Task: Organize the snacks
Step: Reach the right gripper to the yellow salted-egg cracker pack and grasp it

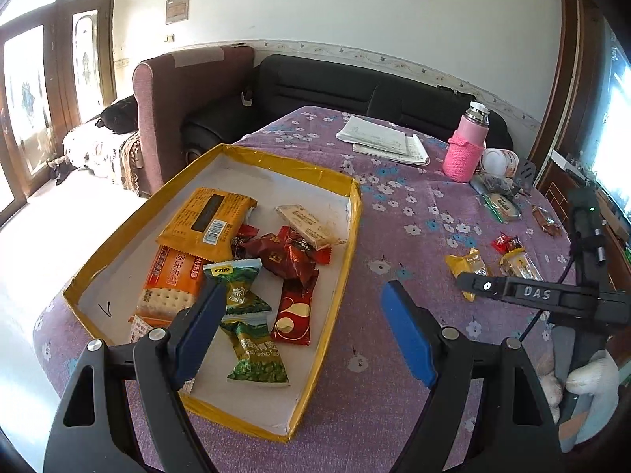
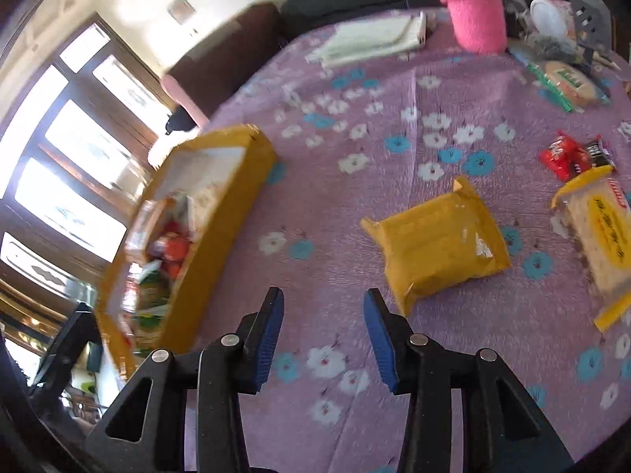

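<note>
A shallow yellow-rimmed box (image 1: pixel 351 213) on the purple flowered table holds several snack packs: orange cracker packs (image 1: pixel 209 216), green pea bags (image 1: pixel 256 351) and red candies (image 1: pixel 288 256). My left gripper (image 1: pixel 303 315) is open and empty, low over the box's near right part. My right gripper (image 2: pixel 323 323) is open and empty above bare cloth, between the box (image 2: pixel 221 213) on its left and a yellow snack pack (image 2: pixel 437 240) on its right. A pale cracker pack (image 2: pixel 599 228) and a red candy (image 2: pixel 564 153) lie further right. The right gripper also shows in the left wrist view (image 1: pixel 473 285), over the yellow pack (image 1: pixel 467 264).
A pink sleeved flask (image 1: pixel 467 146), papers (image 1: pixel 382 138), a white cup (image 1: pixel 501 159) and a green-wrapped snack (image 1: pixel 501 205) stand at the table's far side. A black sofa (image 1: pixel 355 86) and a maroon armchair (image 1: pixel 185 90) lie beyond the table.
</note>
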Demonstrator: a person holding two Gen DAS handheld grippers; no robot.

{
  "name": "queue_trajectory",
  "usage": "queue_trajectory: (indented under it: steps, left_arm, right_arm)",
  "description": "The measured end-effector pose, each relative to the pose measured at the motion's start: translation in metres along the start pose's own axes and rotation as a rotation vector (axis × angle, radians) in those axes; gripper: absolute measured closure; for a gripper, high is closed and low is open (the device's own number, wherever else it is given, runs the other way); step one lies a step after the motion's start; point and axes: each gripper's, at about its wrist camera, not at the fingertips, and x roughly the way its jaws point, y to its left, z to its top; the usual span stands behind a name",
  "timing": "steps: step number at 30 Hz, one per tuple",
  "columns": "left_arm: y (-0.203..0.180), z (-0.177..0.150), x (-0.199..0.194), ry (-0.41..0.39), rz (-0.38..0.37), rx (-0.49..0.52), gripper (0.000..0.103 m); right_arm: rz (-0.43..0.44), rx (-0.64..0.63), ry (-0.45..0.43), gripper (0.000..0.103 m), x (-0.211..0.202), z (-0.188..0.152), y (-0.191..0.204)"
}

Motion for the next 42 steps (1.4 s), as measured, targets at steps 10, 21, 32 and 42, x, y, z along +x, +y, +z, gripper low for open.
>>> queue_trajectory:
  steps: [10,21,32,42]
  left_arm:
    - [-0.034,-0.011,-0.022,-0.033,0.019,0.108,0.021]
    - [-0.056,-0.018,-0.017,0.006,-0.006,0.163,0.021]
    - [-0.060,-0.012,-0.005,0.033,-0.160,0.127,0.021]
    - [-0.060,0.001,0.015,0.126,-0.275,0.095,0.021]
  right_arm:
    - [-0.070,0.057,-0.235,0.040,-0.094,-0.025,-0.048]
    - [-0.133,0.201,-0.279,0.040,-0.121,-0.048,-0.127]
    - [-0.180,0.359,-0.302,0.035,-0.113,-0.030,-0.176]
    - [-0.247,0.270,-0.284,0.027,-0.069,0.028,-0.191]
